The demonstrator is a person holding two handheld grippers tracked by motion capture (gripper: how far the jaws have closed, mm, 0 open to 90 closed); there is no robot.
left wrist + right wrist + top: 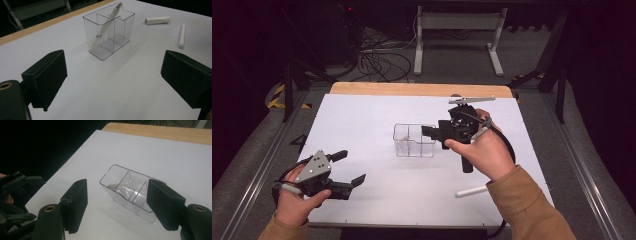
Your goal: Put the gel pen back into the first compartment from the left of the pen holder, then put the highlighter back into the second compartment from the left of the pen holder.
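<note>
The clear organizer [414, 140] stands mid-tabletop [362, 115], and a clear pen [106, 26] leans inside its end compartment. The right tool [428, 132] sits just beside the organizer's right end, jaws spread with nothing between them. Probably it goes next for the white marker [471, 191], which lies well behind it, near the person's right sleeve [527, 205], long axis roughly across the tabletop. The left tool [349, 170], also spread and empty, hangs at the near left corner, well apart. In the left gripper view a second white stick [157, 20] lies beyond the marker [181, 35]. Nothing blocks the way.
</note>
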